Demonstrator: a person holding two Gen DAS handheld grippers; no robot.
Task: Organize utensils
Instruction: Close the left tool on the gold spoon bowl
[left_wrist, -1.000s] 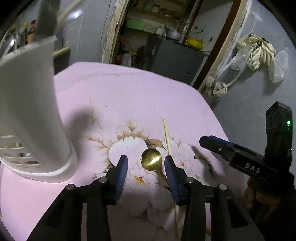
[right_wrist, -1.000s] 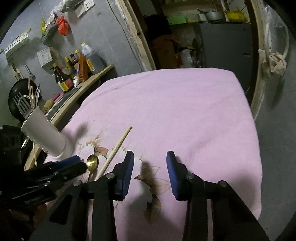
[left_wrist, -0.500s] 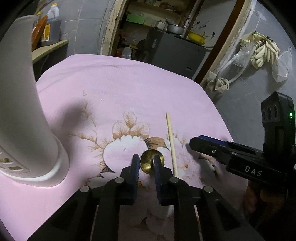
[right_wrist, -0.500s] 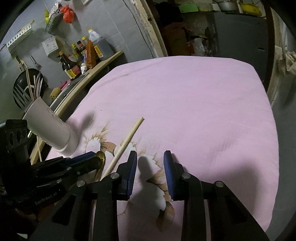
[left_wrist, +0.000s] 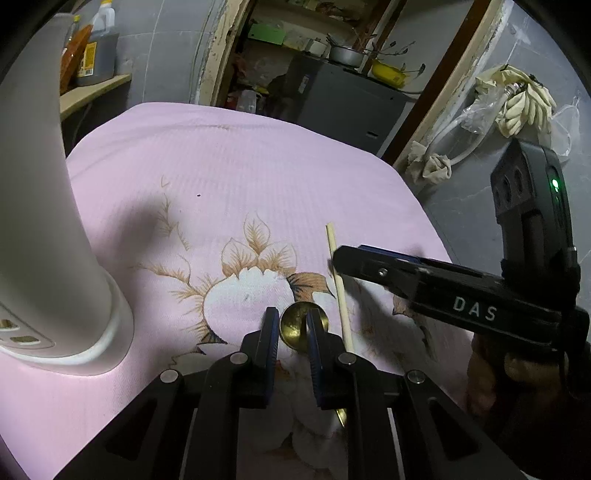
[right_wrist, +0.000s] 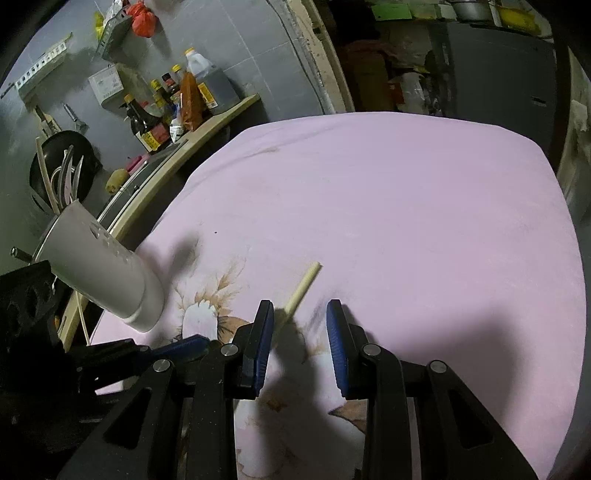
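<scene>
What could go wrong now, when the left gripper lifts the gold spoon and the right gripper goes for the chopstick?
1. The left gripper pinches the gold spoon at its rounded bowl, so it may slip or swing when lifted.
2. The chopstick lies flat on the pink cloth close beside the spoon; lifting the spoon could knock it.
3. The right gripper is open with the chopstick near one finger only, so closing may push it aside.

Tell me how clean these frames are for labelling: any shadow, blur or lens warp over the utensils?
Left wrist view: dim room, fisheye bends the white holder; the gold spoon between the left gripper is sharp. Right wrist view: the right gripper casts a dark shadow over the chopstick's near end; the far tip is slightly soft.
</scene>
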